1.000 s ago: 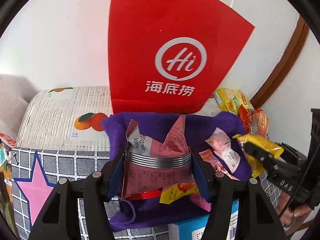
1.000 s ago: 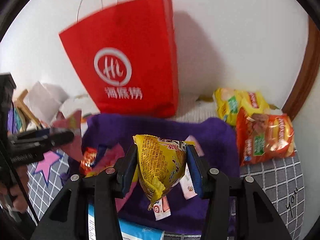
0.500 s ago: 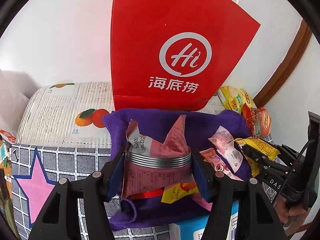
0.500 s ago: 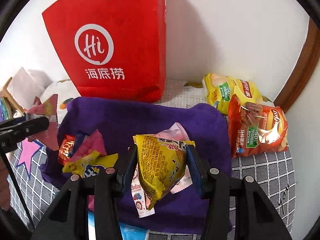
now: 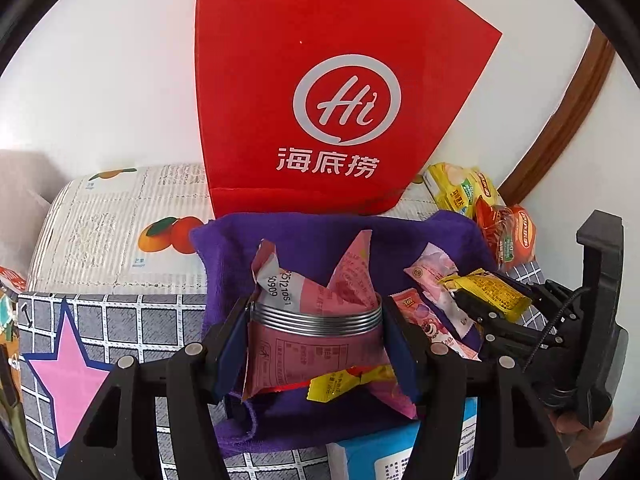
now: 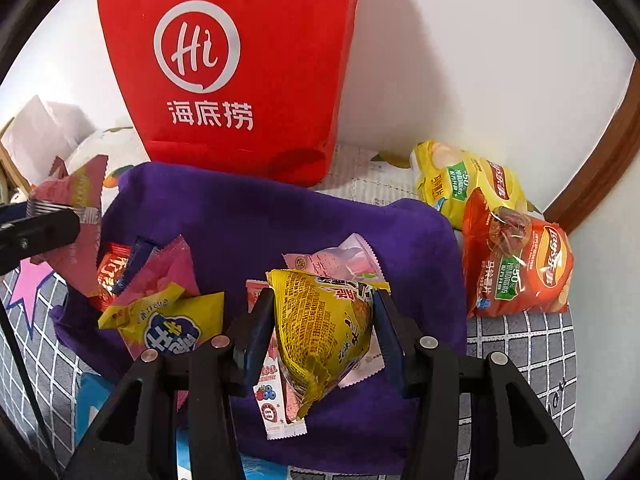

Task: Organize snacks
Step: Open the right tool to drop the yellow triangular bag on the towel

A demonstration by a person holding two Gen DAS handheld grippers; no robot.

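Standing tall against the white wall, a red bag (image 5: 320, 100), upright, logo facing forward. Spread in front of it, touching its base, a purple cloth (image 6: 260, 216) over a grid-patterned cover (image 6: 532, 344). Off to the right beside the cloth, near a brown frame, an orange chip bag (image 6: 516, 268) lying partly over a yellow chip bag (image 6: 464, 184). Gripped firm in the left gripper (image 5: 316, 328), a pink packet (image 5: 312, 320) with silver bands, pinched on both sides and held above the cloth's near edge. Clamped just as tight in the right gripper (image 6: 324, 316), a yellow packet (image 6: 320, 324), hanging over the middle of the cloth, above loose wrappers. Lying on the cloth: a yellow-and-blue pouch (image 6: 168, 320) at left, a red wrapper (image 6: 110, 276) just behind it, a pale pink sachet (image 6: 336, 260) behind the yellow packet, and a slim berry stick (image 6: 276, 408) poking out beneath it. Peeking from under the cloth's near edge, a blue box (image 5: 380, 456).
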